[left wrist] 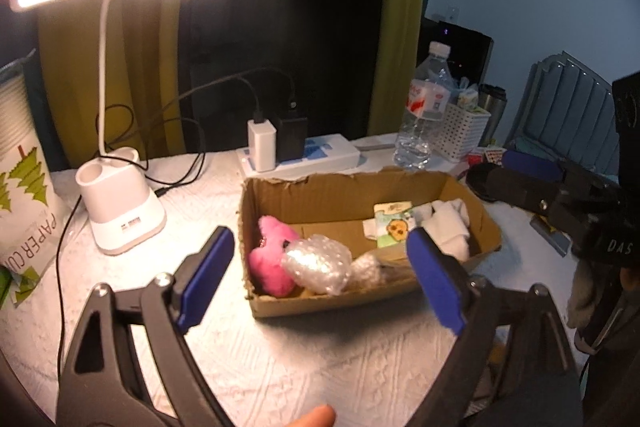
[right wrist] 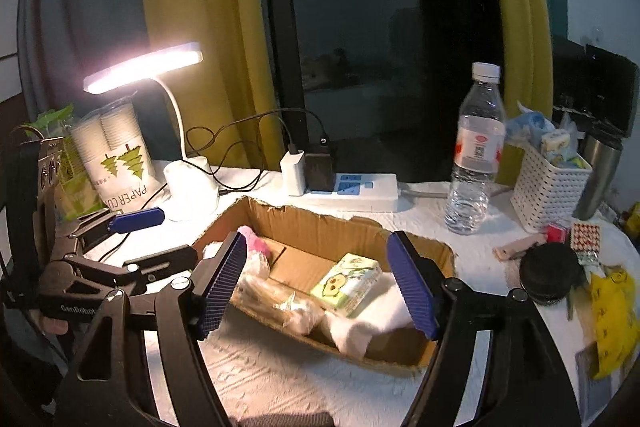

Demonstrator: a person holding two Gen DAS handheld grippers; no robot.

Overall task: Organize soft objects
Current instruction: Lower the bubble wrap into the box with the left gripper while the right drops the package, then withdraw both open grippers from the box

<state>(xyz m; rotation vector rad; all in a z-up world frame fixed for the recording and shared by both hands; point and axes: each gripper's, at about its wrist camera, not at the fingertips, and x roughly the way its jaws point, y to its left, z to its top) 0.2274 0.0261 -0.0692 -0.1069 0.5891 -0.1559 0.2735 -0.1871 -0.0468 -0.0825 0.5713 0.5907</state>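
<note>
A home room at night, likely a bedroom: yellow curtains (right wrist: 200,27) frame a dark window (right wrist: 360,27), and the bench (right wrist: 280,379) carries a lit desk lamp (right wrist: 144,67), power strip (right wrist: 360,191) and water bottle (right wrist: 476,147).

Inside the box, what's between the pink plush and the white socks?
In the left wrist view, a bubble wrap wad beside the pink plush, then a tissue pack against the white socks, all in the cardboard box.
</note>
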